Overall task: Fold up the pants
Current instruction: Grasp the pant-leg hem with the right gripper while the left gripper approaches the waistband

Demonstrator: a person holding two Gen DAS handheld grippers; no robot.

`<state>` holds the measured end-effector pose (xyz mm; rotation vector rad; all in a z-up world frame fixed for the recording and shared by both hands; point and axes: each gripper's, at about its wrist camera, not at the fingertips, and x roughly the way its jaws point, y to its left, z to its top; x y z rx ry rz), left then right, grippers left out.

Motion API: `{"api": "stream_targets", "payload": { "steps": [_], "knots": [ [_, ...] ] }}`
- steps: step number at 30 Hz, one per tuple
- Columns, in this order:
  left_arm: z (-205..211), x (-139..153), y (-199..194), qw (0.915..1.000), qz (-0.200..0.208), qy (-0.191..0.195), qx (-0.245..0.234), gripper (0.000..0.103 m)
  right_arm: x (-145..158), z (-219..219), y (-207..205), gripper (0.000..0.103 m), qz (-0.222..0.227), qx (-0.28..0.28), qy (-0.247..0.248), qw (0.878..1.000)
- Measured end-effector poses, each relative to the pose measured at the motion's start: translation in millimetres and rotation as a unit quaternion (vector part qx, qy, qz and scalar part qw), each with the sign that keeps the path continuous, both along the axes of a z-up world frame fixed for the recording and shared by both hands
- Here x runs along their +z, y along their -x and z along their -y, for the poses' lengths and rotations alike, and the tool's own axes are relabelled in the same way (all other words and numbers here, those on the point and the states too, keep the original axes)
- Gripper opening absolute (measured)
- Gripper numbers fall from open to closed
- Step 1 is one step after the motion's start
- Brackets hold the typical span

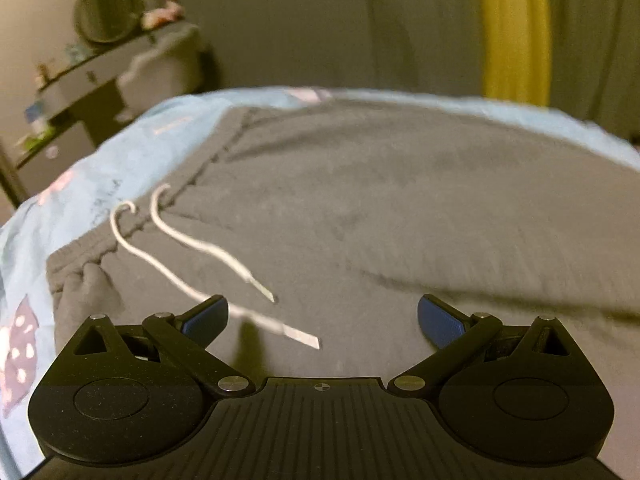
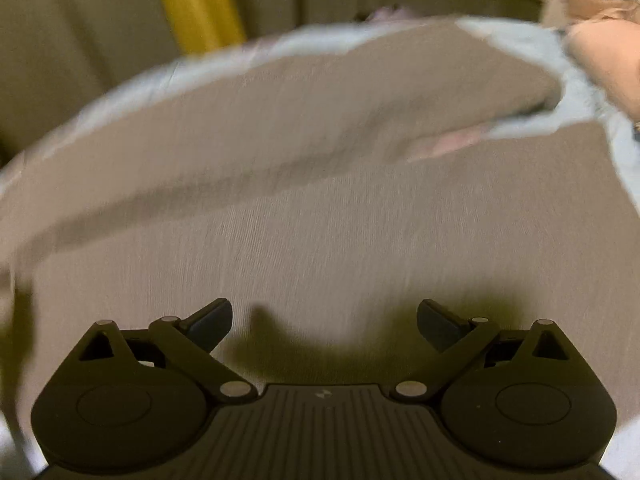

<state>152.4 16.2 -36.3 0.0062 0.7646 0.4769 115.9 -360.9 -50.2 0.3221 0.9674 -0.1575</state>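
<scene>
left gripper [image 1: 322,322]: fingers spread wide, nothing between them, over the near waist end of the pants.
right gripper [image 2: 324,326]: fingers spread wide, empty, over flat grey cloth; its shadow falls on the cloth just ahead.
pants [image 1: 380,208]: dark grey, lying flat on the bed, filling most of the left wrist view; in the right wrist view [image 2: 320,240] the same cloth looks paler.
drawstring [image 1: 208,248]: two white cords run from the waistband toward the near side; one flat tip lies between the left gripper's fingers, the other just beyond.
waistband [image 1: 86,254]: gathered edge at near left, running far along the left side; corner bunched near the left finger.
leg edges: in the right wrist view a fold line crosses left to right; the far leg ends at right with bedding showing in the gap.
bedsheet [image 1: 100,184]: light blue with pink print, a bare strip left of and beyond the pants.
room: curtain [image 1: 300,20] with a yellow stripe [image 1: 514,32] behind the bed; shelf unit [image 1: 76,84] at far left with a round mirror [image 1: 106,10].
hard to make out: right wrist view heavily motion-blurred; pale shape at far right [image 2: 608,64] can't be identified. small shelf items unreadable.
</scene>
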Motion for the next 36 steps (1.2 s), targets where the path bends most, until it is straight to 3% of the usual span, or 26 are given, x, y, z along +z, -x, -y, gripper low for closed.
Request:
{"api": "stream_targets", "payload": {
  "steps": [2, 5, 10, 11, 12, 16, 18, 22, 27, 31, 36],
  "knots": [
    [-1, -4, -4, 0.9995, 0.026, -0.011, 0.014, 0.103, 8, 24, -33, 0.099, 0.017, -0.053, -0.031, 0.998],
    [2, -11, -9, 0.9989, 0.033, -0.029, 0.015, 0.103, 12, 53, -92, 0.096, 0.027, -0.115, -0.063, 0.991],
    [5, -19, -10, 0.9974, 0.058, -0.036, 0.022, 0.103, 7, 78, -191, 0.073, 0.029, -0.162, -0.064, 0.984],
    [4, -22, -11, 0.9973, 0.059, -0.034, 0.026, 0.103, 4, 83, -208, 0.057, 0.028, -0.17, -0.059, 0.983],
    [2, -23, -11, 0.9973, 0.062, -0.028, 0.028, 0.103, 1, 86, -224, 0.052, 0.026, -0.18, -0.054, 0.982],
    [-3, -29, -10, 0.9965, 0.077, -0.003, 0.035, 0.103, -8, 97, -266, 0.055, 0.013, -0.236, -0.042, 0.971],
    [-6, -31, -10, 0.9962, 0.079, 0.007, 0.036, 0.103, -13, 101, -278, 0.064, 0.017, -0.252, -0.03, 0.967],
    [-6, -32, -9, 0.9958, 0.083, 0.009, 0.037, 0.103, -23, 104, -300, 0.064, -0.001, -0.27, -0.01, 0.963],
    [-7, -34, -9, 0.9956, 0.084, 0.015, 0.038, 0.103, -31, 96, -317, 0.036, -0.038, -0.26, 0.064, 0.963],
    [-14, -34, -8, 0.9943, 0.09, 0.04, 0.04, 0.103, -30, 98, -314, 0.036, -0.037, -0.256, 0.06, 0.964],
    [-14, -35, -6, 0.9939, 0.093, 0.044, 0.04, 0.103, -34, 97, -313, 0.045, -0.02, -0.26, 0.056, 0.964]
  ]
}}
